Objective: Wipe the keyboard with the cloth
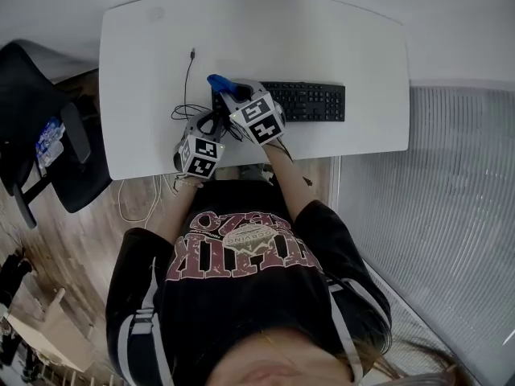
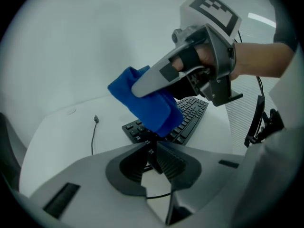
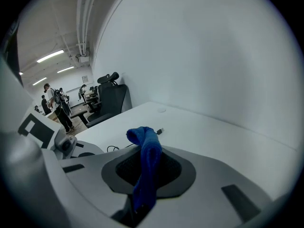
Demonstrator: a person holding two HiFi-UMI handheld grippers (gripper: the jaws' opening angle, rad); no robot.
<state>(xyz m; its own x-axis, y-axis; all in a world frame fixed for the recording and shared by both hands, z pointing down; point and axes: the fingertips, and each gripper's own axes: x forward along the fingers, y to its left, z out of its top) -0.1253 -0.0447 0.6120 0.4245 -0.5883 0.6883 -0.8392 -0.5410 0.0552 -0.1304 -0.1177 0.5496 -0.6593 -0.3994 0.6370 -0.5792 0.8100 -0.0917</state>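
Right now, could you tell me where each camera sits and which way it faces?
Head view: on the person's head, facing steeply down at the white desk, black keyboard, left hand-held gripper and right hand-held gripper; black shirt shows.
Left gripper view: rides the left one, looking along its jaws toward the keyboard; the right hand shows.
Right gripper view: rides the right one, facing the wall, jaws clamping the blue cloth.
All share that cloth.
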